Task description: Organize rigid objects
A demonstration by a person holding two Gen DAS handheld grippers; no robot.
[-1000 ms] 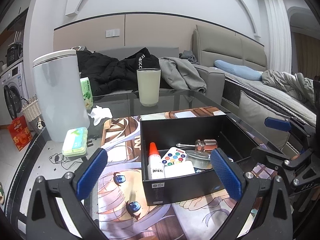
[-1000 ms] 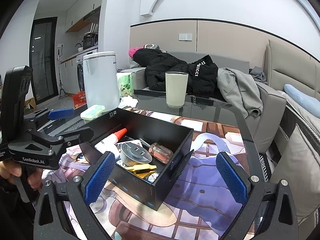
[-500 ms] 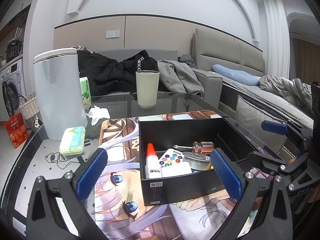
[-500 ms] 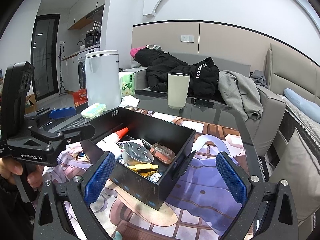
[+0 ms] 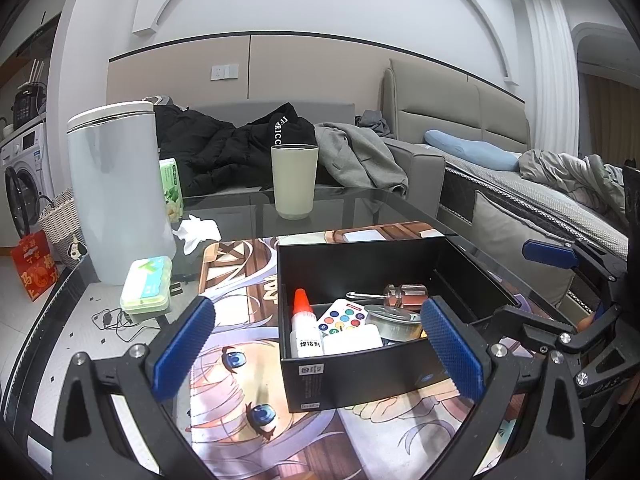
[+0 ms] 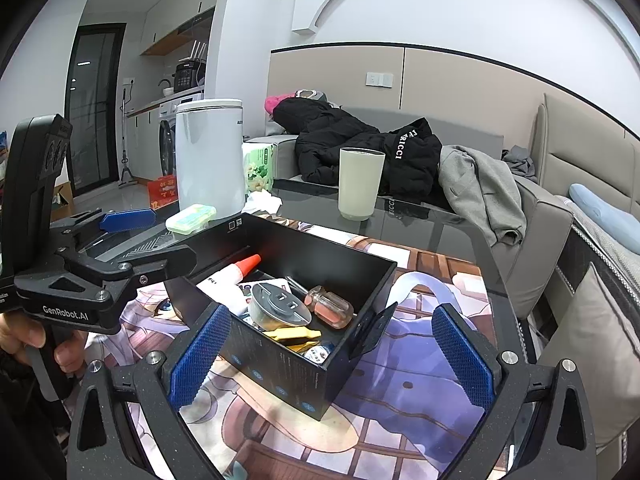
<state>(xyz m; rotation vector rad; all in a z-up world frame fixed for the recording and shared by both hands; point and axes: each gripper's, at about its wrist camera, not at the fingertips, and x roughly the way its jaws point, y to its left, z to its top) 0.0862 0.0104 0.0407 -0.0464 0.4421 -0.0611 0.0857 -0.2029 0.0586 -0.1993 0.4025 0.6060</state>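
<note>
Drawn back slightly from black box point(image 5: 362, 376); left gripper point(image 5: 316, 344) and right gripper point(image 6: 332, 354) both spread, empty; glue bottle point(image 5: 304, 326), screwdriver point(image 6: 328, 306) gathered inside for tidiness

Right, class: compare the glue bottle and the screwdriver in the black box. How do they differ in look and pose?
The glue bottle is white with an orange cone tip; the screwdriver has a clear reddish handle and a thin metal shaft. The glue bottle lies along the box's left side, while the screwdriver lies towards the back. The bottle carries a printed label; the screwdriver shows none. Both lie flat inside the box, untouched.
</note>
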